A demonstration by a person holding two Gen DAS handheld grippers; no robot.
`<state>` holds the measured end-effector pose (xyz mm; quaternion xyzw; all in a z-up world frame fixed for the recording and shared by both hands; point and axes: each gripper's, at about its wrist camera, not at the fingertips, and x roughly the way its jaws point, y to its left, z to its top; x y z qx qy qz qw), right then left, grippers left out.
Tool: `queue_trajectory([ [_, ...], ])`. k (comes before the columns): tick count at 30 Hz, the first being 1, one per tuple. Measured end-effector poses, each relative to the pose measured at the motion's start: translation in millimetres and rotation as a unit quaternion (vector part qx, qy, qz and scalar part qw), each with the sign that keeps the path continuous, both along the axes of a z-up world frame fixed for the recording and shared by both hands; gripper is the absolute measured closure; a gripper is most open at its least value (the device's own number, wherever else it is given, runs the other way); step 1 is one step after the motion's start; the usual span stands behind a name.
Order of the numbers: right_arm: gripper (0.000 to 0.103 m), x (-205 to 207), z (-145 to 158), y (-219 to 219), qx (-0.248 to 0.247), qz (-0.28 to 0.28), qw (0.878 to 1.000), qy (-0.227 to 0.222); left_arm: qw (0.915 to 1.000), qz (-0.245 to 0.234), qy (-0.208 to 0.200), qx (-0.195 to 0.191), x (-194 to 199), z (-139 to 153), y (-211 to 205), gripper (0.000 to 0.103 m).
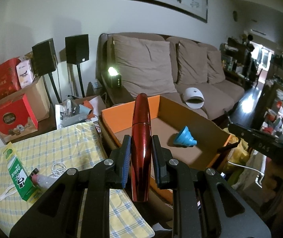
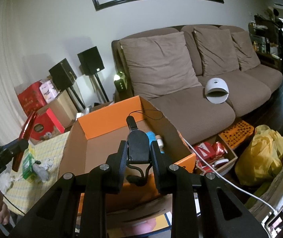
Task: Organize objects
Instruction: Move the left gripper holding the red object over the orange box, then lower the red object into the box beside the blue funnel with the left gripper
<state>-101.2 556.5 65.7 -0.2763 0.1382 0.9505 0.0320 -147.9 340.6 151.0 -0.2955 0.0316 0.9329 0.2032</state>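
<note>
The left gripper points forward and slightly down, its two fingers clamped on a glossy red mascara tube that stands upright between the pads, its tip rising well above the fingertips. Just ahead and to the right of this claw sits the open orange cardboard box, with a blue collapsible funnel lying on its floor. To the claw's left, a green Darlie toothpaste carton lies on the yellow checked cloth.

The right gripper is held level over the same box, fingers closed on a small black device with a lanyard. Its cord dangles below the claw. Beyond the box stands a brown sofa.
</note>
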Motion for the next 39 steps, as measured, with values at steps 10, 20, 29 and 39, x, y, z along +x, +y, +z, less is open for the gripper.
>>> queue_trajectory([
  [10, 0.080, -3, 0, -5, 0.001, 0.006, 1.000, -0.003, 1.0000, -0.009, -0.001, 0.004, -2, 4, 6, 0.084],
  [20, 0.080, -5, -1, -7, 0.004, 0.013, 1.000, -0.007, 0.9998, -0.019, -0.006, 0.009, -4, 3, 14, 0.084],
  [29, 0.080, -8, -1, -10, 0.005, 0.018, 1.000, -0.009, 0.9993, -0.032, -0.012, 0.014, -6, 3, 22, 0.084],
  [39, 0.080, -12, -5, -19, 0.010, 0.028, 0.999, -0.015, 0.9986, -0.042, -0.021, 0.024, -9, 4, 29, 0.084],
])
